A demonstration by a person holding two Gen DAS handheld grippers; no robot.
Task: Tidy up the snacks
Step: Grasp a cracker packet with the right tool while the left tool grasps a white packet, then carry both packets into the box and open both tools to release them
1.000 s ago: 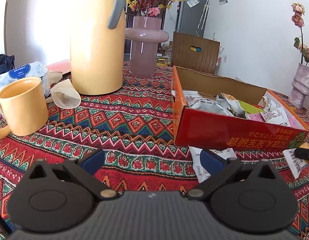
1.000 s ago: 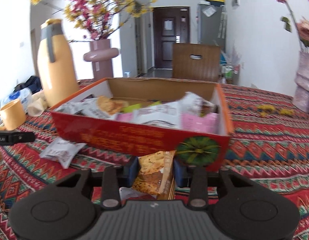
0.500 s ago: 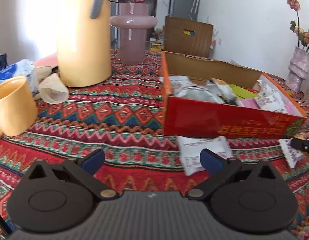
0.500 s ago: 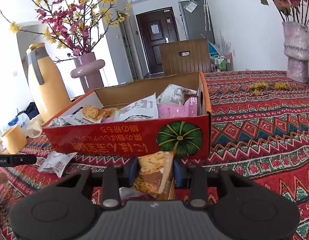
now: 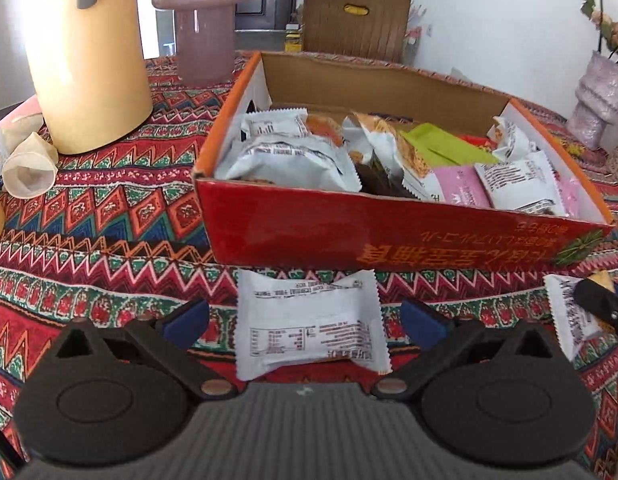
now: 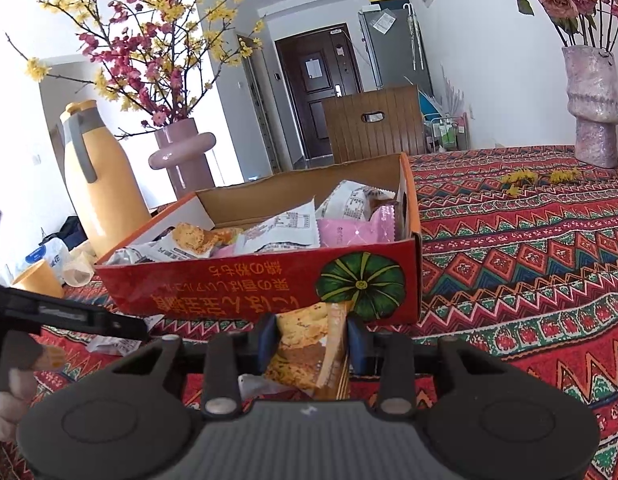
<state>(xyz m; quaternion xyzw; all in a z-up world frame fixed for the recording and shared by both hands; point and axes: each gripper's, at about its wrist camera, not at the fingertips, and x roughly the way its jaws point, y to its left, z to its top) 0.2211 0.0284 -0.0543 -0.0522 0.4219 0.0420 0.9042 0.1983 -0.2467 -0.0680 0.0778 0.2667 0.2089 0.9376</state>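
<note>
A red cardboard box (image 5: 389,236) holds several snack packets on the patterned tablecloth; it also shows in the right wrist view (image 6: 245,288). A white snack packet (image 5: 309,320) lies on the cloth just in front of the box, between the open fingers of my left gripper (image 5: 305,318). My right gripper (image 6: 311,338) is shut on an orange cracker packet (image 6: 305,344), held in front of the box's pumpkin-printed corner. That packet's white back (image 5: 569,316) and the right gripper's fingertip (image 5: 601,304) show at the right edge of the left wrist view.
A yellow thermos jug (image 5: 89,52) and a pink vase (image 5: 205,20) stand behind the box at left, with a crumpled paper cup (image 5: 29,164). A yellow mug (image 6: 39,280) and a second vase (image 6: 591,108) are in the right wrist view.
My left gripper moved right and forward, so the white packet now lies between its open fingers. My right gripper rose with the cracker packet still held.
</note>
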